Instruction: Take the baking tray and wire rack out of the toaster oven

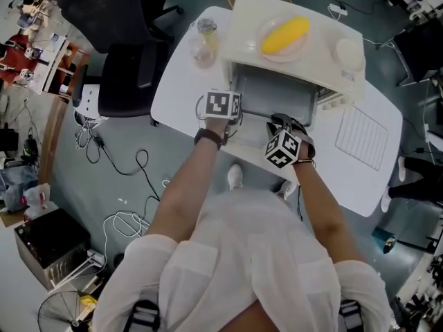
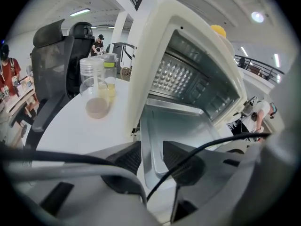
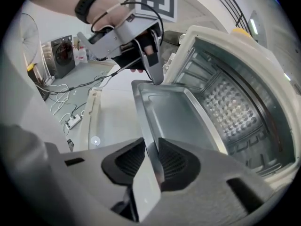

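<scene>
The white toaster oven (image 1: 325, 71) stands open on the table, and the metal baking tray (image 1: 277, 99) sticks partly out of its mouth. In the right gripper view my right gripper (image 3: 150, 161) is shut on the tray's (image 3: 174, 112) near rim, which runs between the pads. My left gripper (image 2: 151, 157) is open at the tray's (image 2: 188, 126) near left corner, its pads apart and off the rim. The same left gripper (image 3: 153, 74) appears in the right gripper view, its tips at the tray's far corner. The wire rack (image 1: 361, 138) lies flat on the table, right of the oven.
A plate with a yellow corn cob (image 1: 284, 34) and a white bowl (image 1: 348, 52) sit on the oven's top. A glass jar (image 1: 204, 43) stands on the table left of the oven. A black office chair (image 1: 118, 47) is at the table's left; cables lie on the floor.
</scene>
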Demonstrator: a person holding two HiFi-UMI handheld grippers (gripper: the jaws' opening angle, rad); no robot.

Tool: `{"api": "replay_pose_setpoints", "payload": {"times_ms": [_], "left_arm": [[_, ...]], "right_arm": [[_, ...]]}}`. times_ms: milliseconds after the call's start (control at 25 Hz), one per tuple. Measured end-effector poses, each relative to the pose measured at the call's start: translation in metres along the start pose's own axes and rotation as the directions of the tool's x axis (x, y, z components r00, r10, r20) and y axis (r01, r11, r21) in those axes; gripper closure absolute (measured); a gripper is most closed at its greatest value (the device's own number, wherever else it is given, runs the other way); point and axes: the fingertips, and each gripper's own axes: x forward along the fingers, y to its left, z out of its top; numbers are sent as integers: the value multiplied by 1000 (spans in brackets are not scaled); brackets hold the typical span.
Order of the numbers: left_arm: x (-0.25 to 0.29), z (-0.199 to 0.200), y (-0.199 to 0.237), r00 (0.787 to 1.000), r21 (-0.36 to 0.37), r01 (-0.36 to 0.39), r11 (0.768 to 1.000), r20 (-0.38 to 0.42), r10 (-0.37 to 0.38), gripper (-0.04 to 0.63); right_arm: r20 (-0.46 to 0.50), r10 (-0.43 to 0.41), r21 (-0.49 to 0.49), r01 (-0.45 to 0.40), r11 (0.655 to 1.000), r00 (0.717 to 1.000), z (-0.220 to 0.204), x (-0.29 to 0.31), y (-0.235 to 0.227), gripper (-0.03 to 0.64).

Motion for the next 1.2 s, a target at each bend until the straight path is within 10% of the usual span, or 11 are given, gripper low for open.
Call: {"api": "replay_pose_setpoints", "payload": {"times_ms": [800, 1200], "left_arm": [[35, 1, 4, 993, 61, -20, 998, -119, 27, 463], [30, -2, 9, 993, -98, -21, 995, -119, 9, 518]], "right_arm": [[17, 59, -20, -58, 998, 998, -4, -11, 19, 531], [-33, 142, -26, -142, 989, 989, -8, -14, 24, 523]]}}
